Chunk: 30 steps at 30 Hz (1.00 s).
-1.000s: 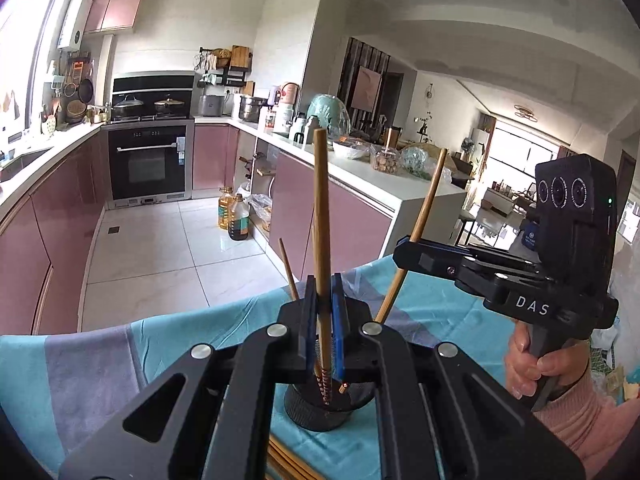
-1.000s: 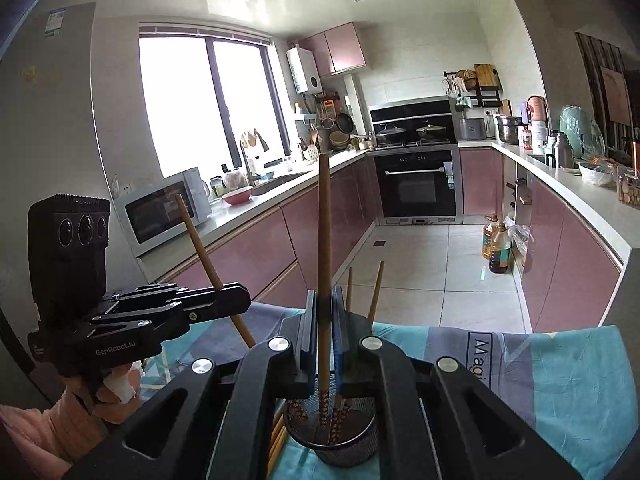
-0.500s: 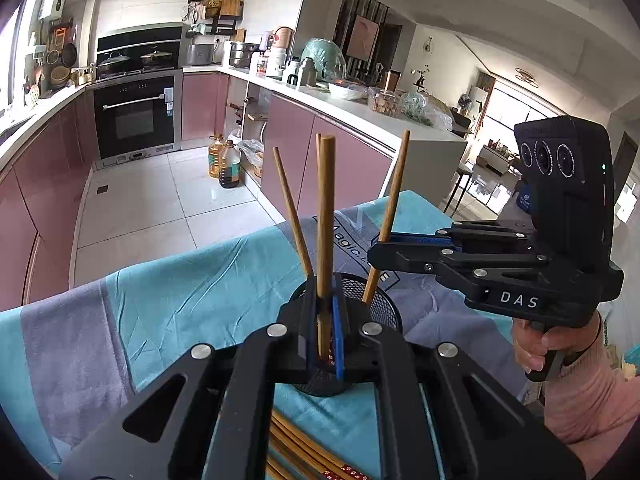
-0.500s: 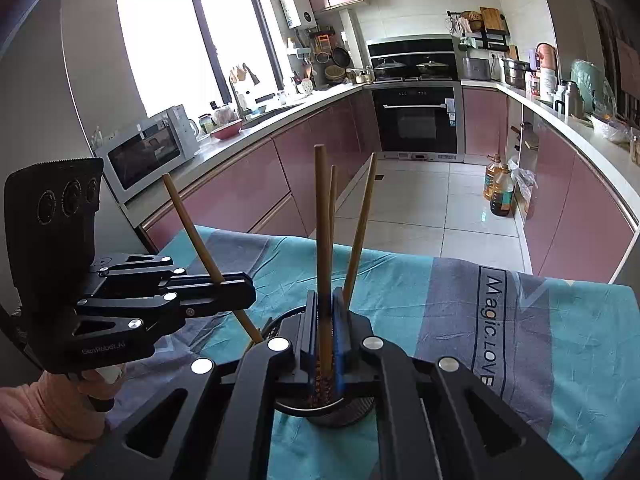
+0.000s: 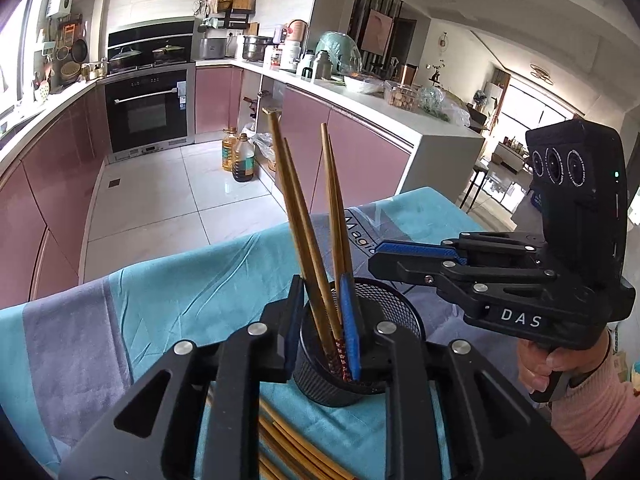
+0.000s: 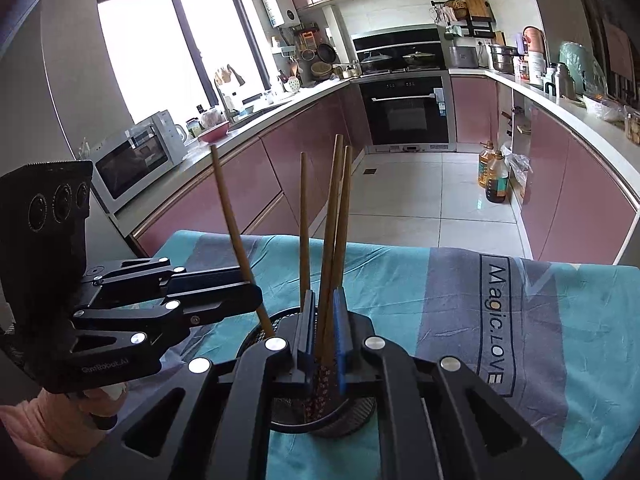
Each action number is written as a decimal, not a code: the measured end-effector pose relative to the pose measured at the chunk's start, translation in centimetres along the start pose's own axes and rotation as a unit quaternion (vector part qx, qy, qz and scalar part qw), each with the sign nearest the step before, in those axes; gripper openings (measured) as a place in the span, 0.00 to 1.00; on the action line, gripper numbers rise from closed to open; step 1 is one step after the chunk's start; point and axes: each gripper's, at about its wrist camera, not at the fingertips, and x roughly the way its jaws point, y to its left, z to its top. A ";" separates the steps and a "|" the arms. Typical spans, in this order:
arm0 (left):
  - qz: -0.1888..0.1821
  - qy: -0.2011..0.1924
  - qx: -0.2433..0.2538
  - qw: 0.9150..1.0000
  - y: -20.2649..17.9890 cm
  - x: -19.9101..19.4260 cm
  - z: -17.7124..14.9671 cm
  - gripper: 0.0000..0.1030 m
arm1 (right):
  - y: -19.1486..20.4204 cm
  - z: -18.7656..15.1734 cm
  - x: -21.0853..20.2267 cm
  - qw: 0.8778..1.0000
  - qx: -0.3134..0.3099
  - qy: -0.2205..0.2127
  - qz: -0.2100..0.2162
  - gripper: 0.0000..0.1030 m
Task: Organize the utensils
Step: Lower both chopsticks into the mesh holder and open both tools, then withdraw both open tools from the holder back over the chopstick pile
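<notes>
The chopsticks' (image 5: 316, 280) lower ends vanish inside the mesh holder (image 5: 384, 308), the loose chopsticks (image 5: 296, 448) run off the near edge, and the left gripper (image 6: 256, 300) blocks one stick's middle.

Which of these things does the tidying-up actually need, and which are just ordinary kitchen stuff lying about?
Part of the job:
- chopsticks standing in the holder
- black mesh holder
- loose chopsticks lying on the cloth

Just lying about:
- oil bottles on the floor
- microwave
- oven
- lidded pots on the stove
</notes>
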 end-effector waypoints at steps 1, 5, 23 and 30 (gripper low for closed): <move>0.000 -0.001 0.000 1.000 0.0 -0.1 -0.1 0.21 | 0.1 -0.1 -0.1 1.000 -0.002 -0.003 -0.001 0.13; 0.009 -0.010 -0.003 1.000 0.3 -0.9 -0.9 0.22 | 0.8 -0.9 -0.7 1.000 -0.008 -0.011 0.002 0.21; 0.051 -0.027 -0.031 0.998 2.8 -7.1 -9.0 0.37 | 6.9 -7.3 -3.2 0.995 -0.083 0.013 0.058 0.35; 0.056 0.039 -0.052 0.996 4.0 -5.1 -13.8 0.38 | 7.8 -10.8 0.7 0.991 -0.081 0.090 0.058 0.34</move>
